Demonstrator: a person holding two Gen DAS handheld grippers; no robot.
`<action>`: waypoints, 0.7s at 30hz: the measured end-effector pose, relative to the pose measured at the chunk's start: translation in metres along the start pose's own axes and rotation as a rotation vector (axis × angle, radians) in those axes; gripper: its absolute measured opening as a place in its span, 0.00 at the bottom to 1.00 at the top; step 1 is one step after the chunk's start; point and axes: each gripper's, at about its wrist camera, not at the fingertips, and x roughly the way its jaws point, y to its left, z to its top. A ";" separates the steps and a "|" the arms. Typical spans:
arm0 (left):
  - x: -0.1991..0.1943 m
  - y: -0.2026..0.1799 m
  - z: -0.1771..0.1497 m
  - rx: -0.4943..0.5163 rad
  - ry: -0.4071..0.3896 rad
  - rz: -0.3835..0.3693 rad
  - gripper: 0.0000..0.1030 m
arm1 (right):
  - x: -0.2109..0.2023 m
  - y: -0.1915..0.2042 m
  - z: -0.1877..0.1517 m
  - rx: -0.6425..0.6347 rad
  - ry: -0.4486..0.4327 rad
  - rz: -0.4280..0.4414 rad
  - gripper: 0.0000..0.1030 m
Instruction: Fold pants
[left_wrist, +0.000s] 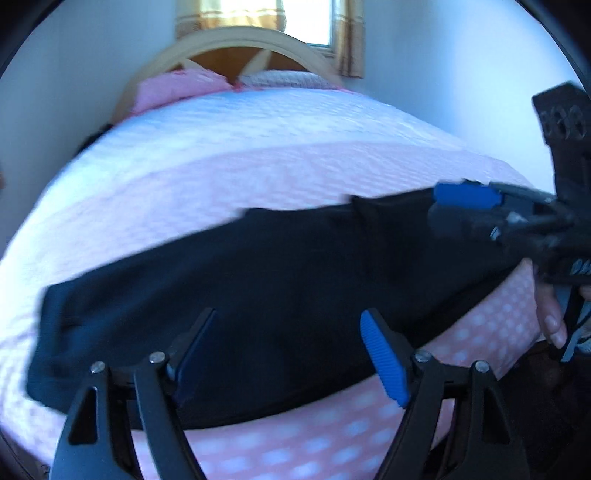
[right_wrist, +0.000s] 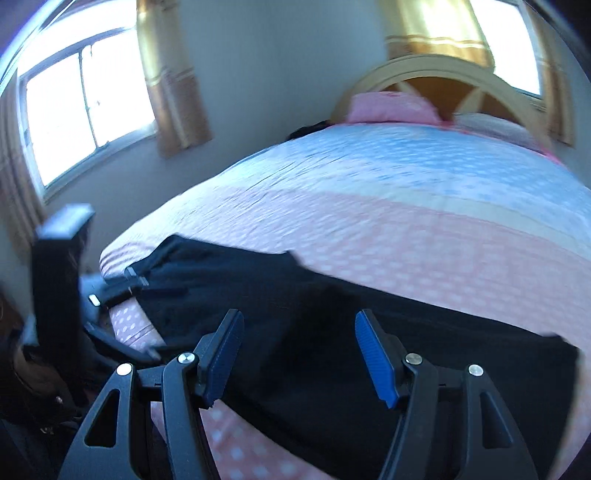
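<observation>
Pink bedspread (right_wrist: 424, 236) | black pants (left_wrist: 258, 280) flat | pillows (left_wrist: 177, 86) beyond

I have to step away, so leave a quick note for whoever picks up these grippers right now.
Left gripper: open, holding nothing, over the pants' near edge.
Right gripper: open, empty, over the pants' other end.
Pants: dark, stretched long across the near part of the bed, lying mostly flat.
Done: pants laid out; any earlier fold is hard to tell through the blur.
Left: grip one end, fold it over toward the other, then smooth.
</observation>
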 end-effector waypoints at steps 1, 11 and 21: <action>-0.006 0.015 -0.002 -0.010 -0.005 0.029 0.80 | 0.013 0.005 -0.001 -0.015 0.030 0.005 0.63; -0.012 0.183 -0.022 -0.306 -0.030 0.298 0.83 | 0.021 0.014 -0.015 -0.048 0.048 -0.020 0.64; -0.005 0.226 -0.053 -0.521 -0.038 0.153 0.71 | -0.031 0.000 -0.022 -0.004 -0.060 -0.051 0.64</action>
